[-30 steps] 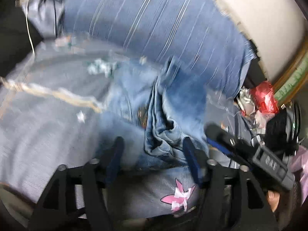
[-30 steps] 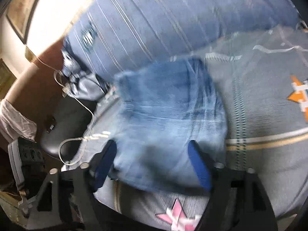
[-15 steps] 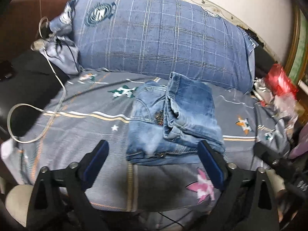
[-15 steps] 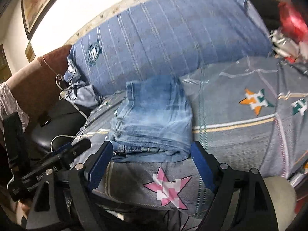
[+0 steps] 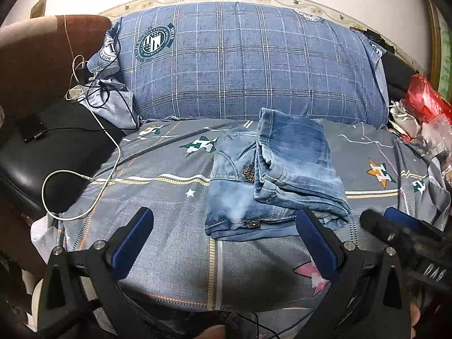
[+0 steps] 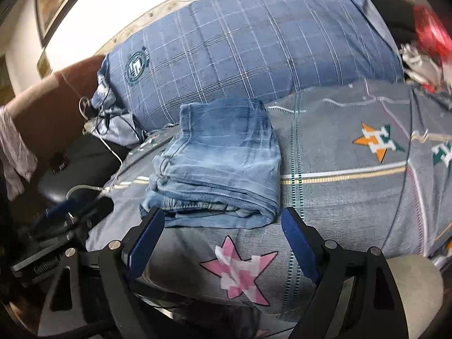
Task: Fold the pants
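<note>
Light blue denim pants lie folded in a compact stack on the grey star-print bedsheet, in front of the blue checked pillow. The same stack shows in the right wrist view. My left gripper is open and empty, held back from the stack's near edge. My right gripper is open and empty, just short of the stack's front fold. The right gripper also shows at the right edge of the left wrist view.
A white cable and a black pad lie on the left by a brown chair. Red and clear plastic bags clutter the right side. The bed edge runs just under both grippers.
Both grippers have pulled back from the pants and opened wider. The folded stack stays on the sheet, released.
</note>
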Demonstrator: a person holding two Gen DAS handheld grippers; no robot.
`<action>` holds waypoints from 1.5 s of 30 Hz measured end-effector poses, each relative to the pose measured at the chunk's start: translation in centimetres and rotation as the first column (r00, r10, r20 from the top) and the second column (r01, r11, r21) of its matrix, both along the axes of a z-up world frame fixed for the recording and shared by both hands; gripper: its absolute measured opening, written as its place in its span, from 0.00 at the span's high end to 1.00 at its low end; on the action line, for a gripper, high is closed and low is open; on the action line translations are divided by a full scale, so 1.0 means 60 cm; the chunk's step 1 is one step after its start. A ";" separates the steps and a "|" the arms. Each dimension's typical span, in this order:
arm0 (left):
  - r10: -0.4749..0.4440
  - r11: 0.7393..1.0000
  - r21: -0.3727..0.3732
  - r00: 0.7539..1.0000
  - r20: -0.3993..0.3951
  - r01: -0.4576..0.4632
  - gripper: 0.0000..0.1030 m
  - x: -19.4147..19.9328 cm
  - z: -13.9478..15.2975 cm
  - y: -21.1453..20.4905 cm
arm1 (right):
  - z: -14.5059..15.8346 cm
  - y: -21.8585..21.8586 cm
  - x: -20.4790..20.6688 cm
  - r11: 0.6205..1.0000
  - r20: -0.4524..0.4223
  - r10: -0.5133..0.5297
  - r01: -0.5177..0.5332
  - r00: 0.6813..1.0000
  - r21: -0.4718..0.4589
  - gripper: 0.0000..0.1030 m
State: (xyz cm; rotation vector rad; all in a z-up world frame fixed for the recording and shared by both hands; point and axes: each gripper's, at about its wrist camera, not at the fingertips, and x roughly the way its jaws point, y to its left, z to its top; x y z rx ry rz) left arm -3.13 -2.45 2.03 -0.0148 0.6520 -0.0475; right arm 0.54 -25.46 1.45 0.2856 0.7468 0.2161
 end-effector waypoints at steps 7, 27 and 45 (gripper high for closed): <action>0.009 1.000 -0.008 1.000 -0.004 -0.009 0.02 -0.001 0.000 0.001 | 0.007 -0.013 -0.009 0.999 0.036 -0.037 0.036 0.999 0.036 0.17; 0.057 0.998 0.007 0.997 0.055 -0.057 0.02 -0.036 0.012 0.012 | 0.038 0.049 -0.043 0.991 0.151 0.055 -0.036 0.987 -0.127 0.17; 0.074 0.997 0.025 0.994 0.075 -0.076 0.01 -0.040 0.013 -0.002 | 0.040 0.040 -0.048 0.994 0.155 0.049 -0.033 0.987 -0.101 0.17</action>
